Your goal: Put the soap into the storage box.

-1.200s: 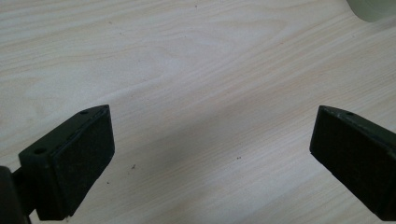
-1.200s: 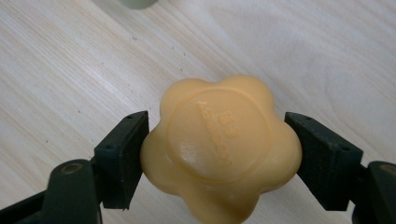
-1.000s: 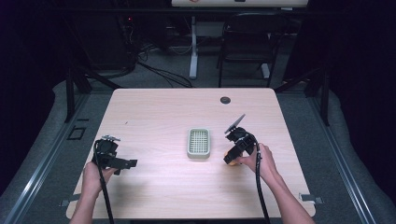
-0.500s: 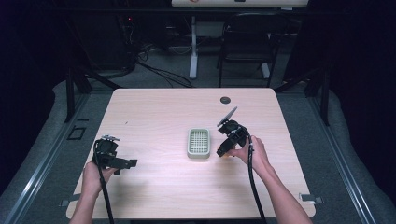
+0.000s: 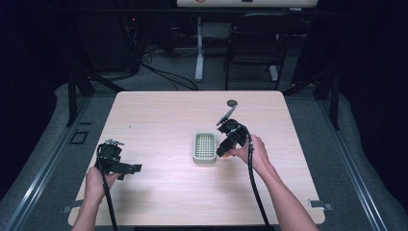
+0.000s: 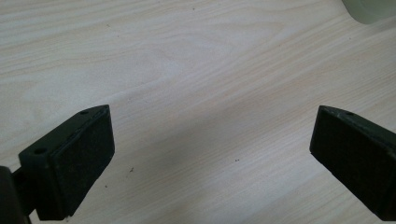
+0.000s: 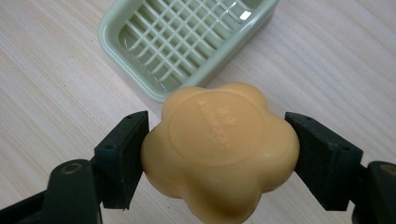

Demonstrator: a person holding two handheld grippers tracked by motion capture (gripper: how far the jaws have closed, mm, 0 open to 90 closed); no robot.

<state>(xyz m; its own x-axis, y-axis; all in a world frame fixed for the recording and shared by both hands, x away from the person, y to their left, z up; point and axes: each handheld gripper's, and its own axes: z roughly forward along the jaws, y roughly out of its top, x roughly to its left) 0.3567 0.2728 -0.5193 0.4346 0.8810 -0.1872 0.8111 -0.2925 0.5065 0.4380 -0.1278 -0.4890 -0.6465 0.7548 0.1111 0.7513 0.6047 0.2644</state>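
An orange flower-shaped soap bar [image 7: 219,149] sits clamped between the two black pads of my right gripper [image 7: 215,154], held above the table. Just beyond it lies a pale green soap dish [image 7: 187,42] with a grid floor and nothing in it. In the high view the right gripper [image 5: 222,150] hovers at the right edge of the soap dish [image 5: 204,147], pointing down towards it. My left gripper [image 5: 130,169] rests low at the table's front left, open, and in its own view the pads [image 6: 84,158] stand wide apart over bare wood.
The light wooden table [image 5: 159,120] has a small dark round cap [image 5: 232,102] near its far edge. Beyond the table stand a chair and cables on the floor. A corner of the green dish [image 6: 369,8] peeks in at the top right of the left gripper view.
My right gripper has carried the soap leftwards and slightly up, from right of the dish to its right edge. The left gripper has stayed where it was.
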